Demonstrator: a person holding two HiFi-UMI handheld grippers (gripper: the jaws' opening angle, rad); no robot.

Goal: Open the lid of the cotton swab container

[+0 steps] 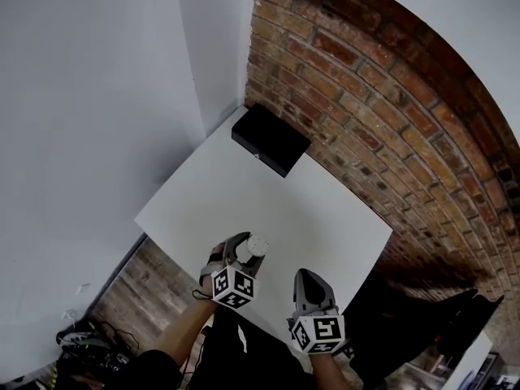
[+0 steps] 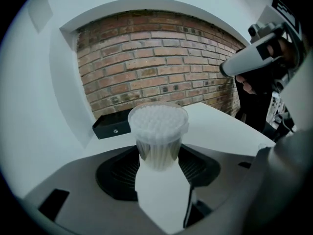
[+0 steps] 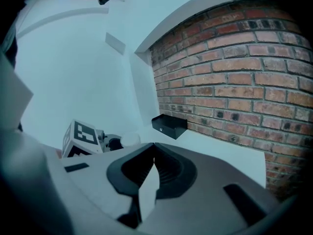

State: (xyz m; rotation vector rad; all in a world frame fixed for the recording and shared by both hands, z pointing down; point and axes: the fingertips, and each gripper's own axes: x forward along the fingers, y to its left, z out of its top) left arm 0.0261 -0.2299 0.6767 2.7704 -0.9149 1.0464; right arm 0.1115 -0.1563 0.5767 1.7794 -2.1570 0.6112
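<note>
Cotton swab container (image 2: 157,136): clear plastic tub, gripped at body by left tongs (image 2: 159,156), held above surface (image 1: 268,193) near edge. Likely light, thin-walled, slippery; squeeze gently. Take lid (image 2: 158,112) by rim. Right tongs (image 3: 152,165) closed, empty.

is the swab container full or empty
Full: the clear cotton swab container, gripped by the left gripper, shows white swab tips packed across its whole top and stems filling its body.

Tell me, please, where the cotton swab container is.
The left gripper holds the container over the near edge of the white table, left of the right gripper.
</note>
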